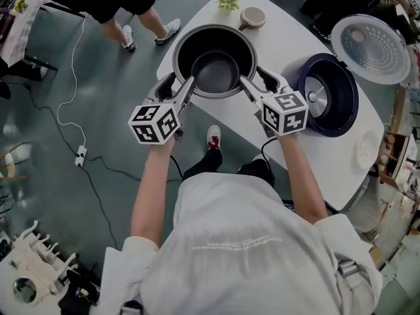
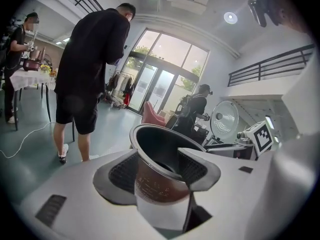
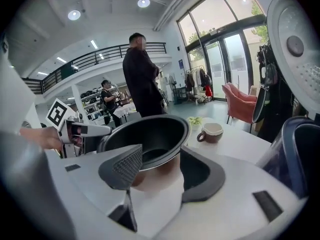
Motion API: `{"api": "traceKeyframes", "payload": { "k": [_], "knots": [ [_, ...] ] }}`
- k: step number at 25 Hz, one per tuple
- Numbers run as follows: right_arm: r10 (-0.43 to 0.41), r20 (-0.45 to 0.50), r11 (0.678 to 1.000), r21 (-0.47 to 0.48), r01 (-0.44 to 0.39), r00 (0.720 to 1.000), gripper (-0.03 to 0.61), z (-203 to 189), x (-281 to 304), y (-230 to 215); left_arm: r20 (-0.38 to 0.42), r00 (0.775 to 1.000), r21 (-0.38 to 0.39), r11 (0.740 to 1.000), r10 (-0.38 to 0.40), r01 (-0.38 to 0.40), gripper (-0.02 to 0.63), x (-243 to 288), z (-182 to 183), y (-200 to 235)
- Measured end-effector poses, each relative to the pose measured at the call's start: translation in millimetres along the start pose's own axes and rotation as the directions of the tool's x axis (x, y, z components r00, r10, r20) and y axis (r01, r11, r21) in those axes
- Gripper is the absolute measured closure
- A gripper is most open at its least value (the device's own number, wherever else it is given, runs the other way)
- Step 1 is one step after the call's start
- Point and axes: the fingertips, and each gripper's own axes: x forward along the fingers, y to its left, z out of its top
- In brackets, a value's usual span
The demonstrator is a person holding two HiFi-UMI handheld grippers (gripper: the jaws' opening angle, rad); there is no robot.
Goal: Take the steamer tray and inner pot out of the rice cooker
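Note:
The dark inner pot (image 1: 214, 61) hangs over the white table (image 1: 289, 25), carried by its rim from both sides. My left gripper (image 1: 189, 85) is shut on the pot's near left wall, one pad inside and one outside. In the left gripper view the pot (image 2: 160, 154) sits between the pads of that gripper (image 2: 157, 171). My right gripper (image 1: 245, 83) is shut on the near right wall; in its own view the pot (image 3: 150, 139) fills the gap of the gripper (image 3: 161, 170). The open rice cooker (image 1: 328, 94) stands to the right, its lid (image 1: 371, 48) tipped back.
A cup (image 1: 252, 17) and a small green plant (image 1: 228, 3) stand at the table's far end. A pale round dish (image 1: 366, 153) lies near the table's right end. A person in black (image 1: 125, 5) stands beyond the table; a cable (image 1: 72, 110) runs across the floor.

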Motion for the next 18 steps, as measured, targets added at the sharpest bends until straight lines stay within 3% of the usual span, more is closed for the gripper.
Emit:
{"api": "traceKeyframes", "payload": {
  "k": [12,18],
  "knots": [
    [-0.013,-0.075,1.000,0.006,0.014,0.997,0.328,-34,35,-12,-0.052,0.998,-0.026,0.999,0.023,-0.025,0.360,30,-18,28],
    [-0.019,-0.060,0.999,0.029,0.021,0.998,0.328,-27,43,-20,-0.052,0.998,0.051,0.998,0.034,-0.031,0.383,44,-13,36]
  ]
}}
